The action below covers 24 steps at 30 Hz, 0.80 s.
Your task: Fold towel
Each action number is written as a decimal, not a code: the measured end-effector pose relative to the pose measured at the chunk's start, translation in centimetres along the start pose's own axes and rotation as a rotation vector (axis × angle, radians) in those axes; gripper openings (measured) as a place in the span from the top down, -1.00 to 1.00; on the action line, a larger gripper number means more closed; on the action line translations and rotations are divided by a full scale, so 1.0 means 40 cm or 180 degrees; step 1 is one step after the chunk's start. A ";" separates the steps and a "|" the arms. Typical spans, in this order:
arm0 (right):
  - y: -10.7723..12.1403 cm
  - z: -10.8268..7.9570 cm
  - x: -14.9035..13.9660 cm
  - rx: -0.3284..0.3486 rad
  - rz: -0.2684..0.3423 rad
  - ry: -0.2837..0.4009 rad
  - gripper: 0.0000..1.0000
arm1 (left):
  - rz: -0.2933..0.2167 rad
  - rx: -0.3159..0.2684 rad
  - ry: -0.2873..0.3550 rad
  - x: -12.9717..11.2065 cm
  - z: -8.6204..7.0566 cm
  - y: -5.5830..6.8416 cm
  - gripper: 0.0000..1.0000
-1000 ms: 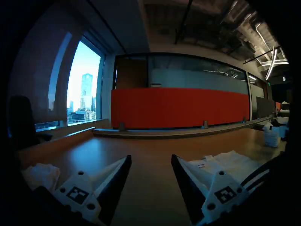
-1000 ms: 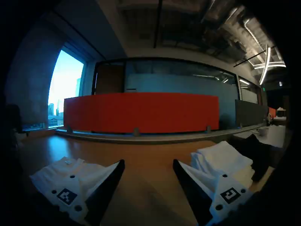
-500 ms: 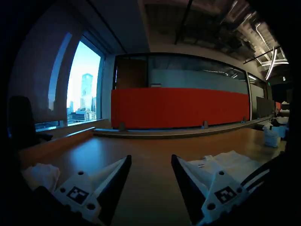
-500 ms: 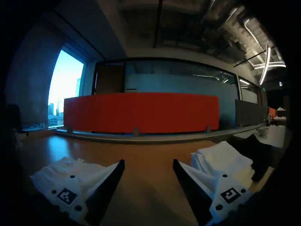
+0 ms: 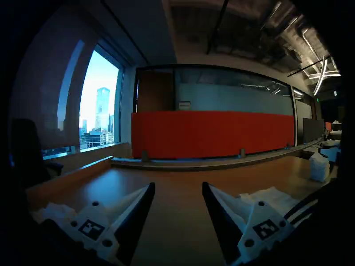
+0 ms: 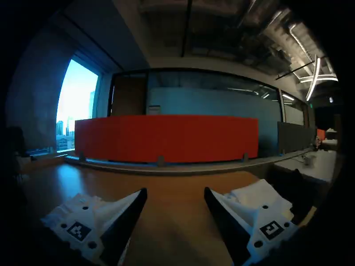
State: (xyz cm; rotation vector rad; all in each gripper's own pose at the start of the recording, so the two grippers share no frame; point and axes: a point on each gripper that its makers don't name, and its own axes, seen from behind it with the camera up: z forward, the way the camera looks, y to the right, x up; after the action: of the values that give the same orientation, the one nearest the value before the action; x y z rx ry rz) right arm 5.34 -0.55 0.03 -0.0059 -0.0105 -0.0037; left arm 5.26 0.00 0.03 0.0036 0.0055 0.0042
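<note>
My left gripper (image 5: 178, 184) is open low over the wooden table (image 5: 177, 221), with nothing between its fingers. A flat white towel (image 5: 277, 197) lies on the table just behind its right finger. My right gripper (image 6: 175, 189) is also open and holds nothing. In the right gripper view the same white towel (image 6: 77, 205) lies behind the left finger. A stack of folded white towels (image 6: 259, 191) sits behind the right finger.
A crumpled white cloth (image 5: 51, 212) lies at the table's left side by a dark chair (image 5: 26, 150). A red partition (image 5: 213, 133) runs along the far edge. A white object (image 5: 318, 166) stands far right. Something dark (image 6: 296, 188) rests beside the towel stack.
Both grippers have sunk closer to the table top, so the towels look flatter and the red partition sits lower in each view. Both stay open.
</note>
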 end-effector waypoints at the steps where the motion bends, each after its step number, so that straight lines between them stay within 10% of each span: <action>1: -0.002 -0.001 0.017 -0.0004 -0.0005 -0.0010 -0.99 | 0.0011 -0.0003 -0.0006 0.018 0.000 0.000 -0.55; 24: -0.031 -0.007 0.350 0.0102 -0.0124 -0.0155 -0.99 | 0.0129 -0.0182 -0.0240 0.353 -0.004 0.030 -0.55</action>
State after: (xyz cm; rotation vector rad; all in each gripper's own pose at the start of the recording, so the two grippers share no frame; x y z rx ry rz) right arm 19.34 -1.86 -0.10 0.0262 -0.0593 -0.0424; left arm 19.36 1.27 -0.22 -0.0535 -0.0700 0.0448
